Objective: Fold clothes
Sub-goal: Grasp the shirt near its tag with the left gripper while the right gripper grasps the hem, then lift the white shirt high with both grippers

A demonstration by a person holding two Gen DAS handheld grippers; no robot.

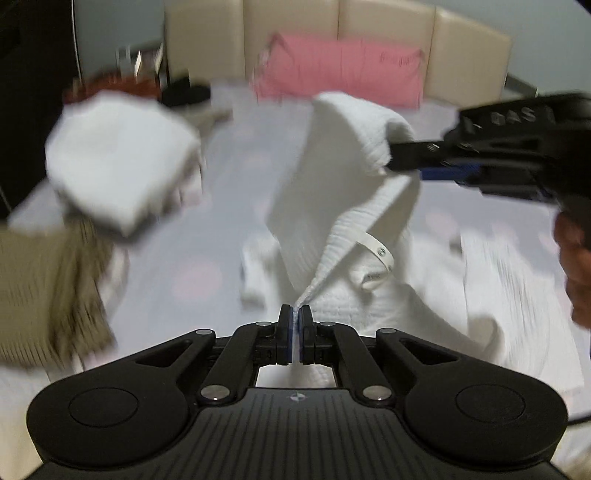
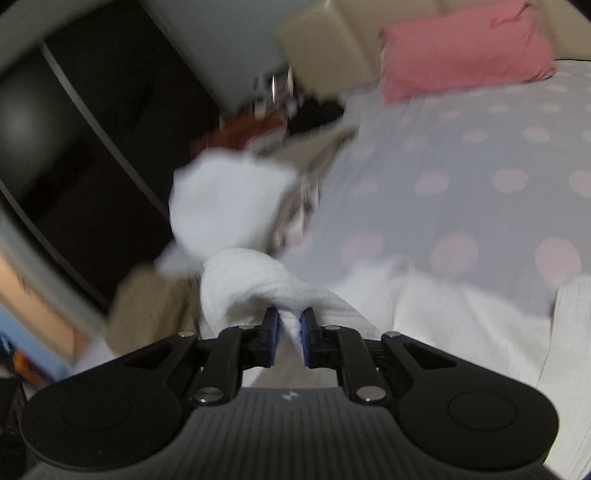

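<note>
1. Grippers first: our left gripper (image 1: 295,314) has its jaws pinched almost together on a thin corner of the white ribbed garment (image 1: 332,206), with only the fabric edge between the blue pads.
2. Our right gripper (image 2: 289,321) is clamped on a thicker bunch of the same white garment (image 2: 258,284); its jaws sit a bit apart because of the wad of cloth between them.
3. From the left wrist view we can see the right gripper (image 1: 391,158) up ahead and off to the right, biting a rolled edge of the garment and holding it raised, so the cloth hangs in a slanted sheet from there down to our left fingertips.
4. A white strap with snap studs (image 1: 376,254) dangles off the garment just ahead and right of the left gripper. The rest of the garment lies crumpled on the bed below.
5. The person's hand (image 1: 576,273) on the right gripper's handle shows at the far right edge.
6. Ahead and left of both grippers there's a folded white stack (image 1: 122,166) sitting on something tan (image 1: 40,291), all pretty motion-blurred, so we can't tell what exactly it is.
7. Underneath everything is the grey bedsheet with pink polka dots (image 2: 480,166), and far ahead a pink pillow (image 1: 343,70) leans against the beige padded headboard (image 1: 388,26).
</note>
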